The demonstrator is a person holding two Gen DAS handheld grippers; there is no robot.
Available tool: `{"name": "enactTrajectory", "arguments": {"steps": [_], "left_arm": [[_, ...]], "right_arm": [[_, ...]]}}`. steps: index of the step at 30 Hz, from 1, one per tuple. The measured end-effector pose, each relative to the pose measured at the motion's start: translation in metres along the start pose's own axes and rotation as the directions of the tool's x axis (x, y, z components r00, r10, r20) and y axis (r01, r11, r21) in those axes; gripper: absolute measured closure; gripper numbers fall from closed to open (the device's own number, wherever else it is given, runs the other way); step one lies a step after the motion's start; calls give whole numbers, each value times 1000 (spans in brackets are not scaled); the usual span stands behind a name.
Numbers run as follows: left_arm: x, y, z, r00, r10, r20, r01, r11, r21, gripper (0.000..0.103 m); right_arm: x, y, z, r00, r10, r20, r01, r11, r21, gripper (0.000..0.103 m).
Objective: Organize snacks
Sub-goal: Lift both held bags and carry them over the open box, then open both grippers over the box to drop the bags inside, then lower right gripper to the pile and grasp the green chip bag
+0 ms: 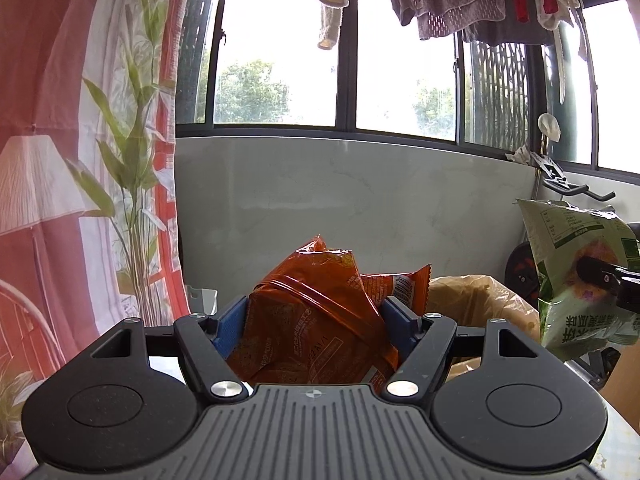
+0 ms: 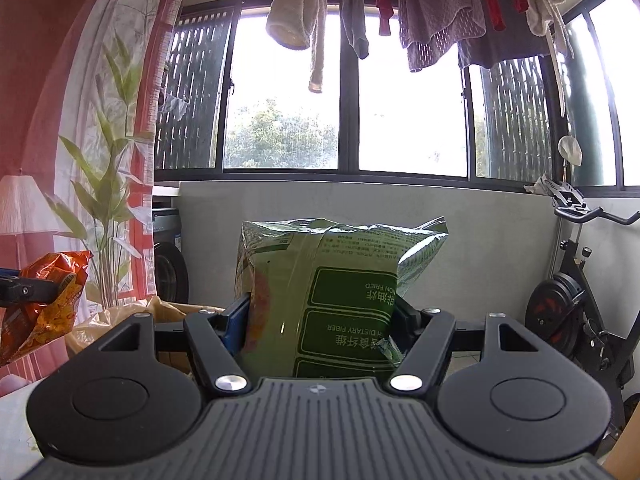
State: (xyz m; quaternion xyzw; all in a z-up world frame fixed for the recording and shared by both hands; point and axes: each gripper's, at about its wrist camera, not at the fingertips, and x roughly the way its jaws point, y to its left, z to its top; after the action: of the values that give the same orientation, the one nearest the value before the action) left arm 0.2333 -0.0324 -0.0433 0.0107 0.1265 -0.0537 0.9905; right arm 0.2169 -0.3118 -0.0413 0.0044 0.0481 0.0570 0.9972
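Orange snack bag [image 1: 316, 312] is up in the air, wedged between the blue pads [image 1: 230, 326] of the left gripper [image 1: 312, 320], which is clamped on its sides. The bag sticks out past the fingertips, crinkled top pointing up, with a second orange packet end [image 1: 404, 288] poking out on its right. Nothing crowds it in front; there's open space all the way to the pale wall panel [image 1: 360, 200].

Green snack bag [image 2: 332, 292] is in the same situation on the other side: the right gripper [image 2: 320, 320] is squeezed onto it, the bag standing tall between the fingers with its print upside down and its sealed top edge well above them. Each bag shows at the edge of the other camera's view, so the two are side by side but apart.

Below and between them there's a yellowish plastic bag [image 1: 480, 300] that looks like it lines a cardboard box. An exercise bike [image 2: 576, 300] sits off to the right, a printed curtain [image 1: 100, 160] to the left, big windows [image 2: 400, 100] behind, and laundry [image 2: 440, 12] hanging overhead.
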Motion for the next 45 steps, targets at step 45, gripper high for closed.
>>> {"name": "enactTrajectory", "arguments": {"steps": [45], "left_arm": [[37,31,5,978,-149,-146,132,984,-118,16]], "right_arm": [[38,-8,-13,943,208,-261,-165,970,177,24]]}}
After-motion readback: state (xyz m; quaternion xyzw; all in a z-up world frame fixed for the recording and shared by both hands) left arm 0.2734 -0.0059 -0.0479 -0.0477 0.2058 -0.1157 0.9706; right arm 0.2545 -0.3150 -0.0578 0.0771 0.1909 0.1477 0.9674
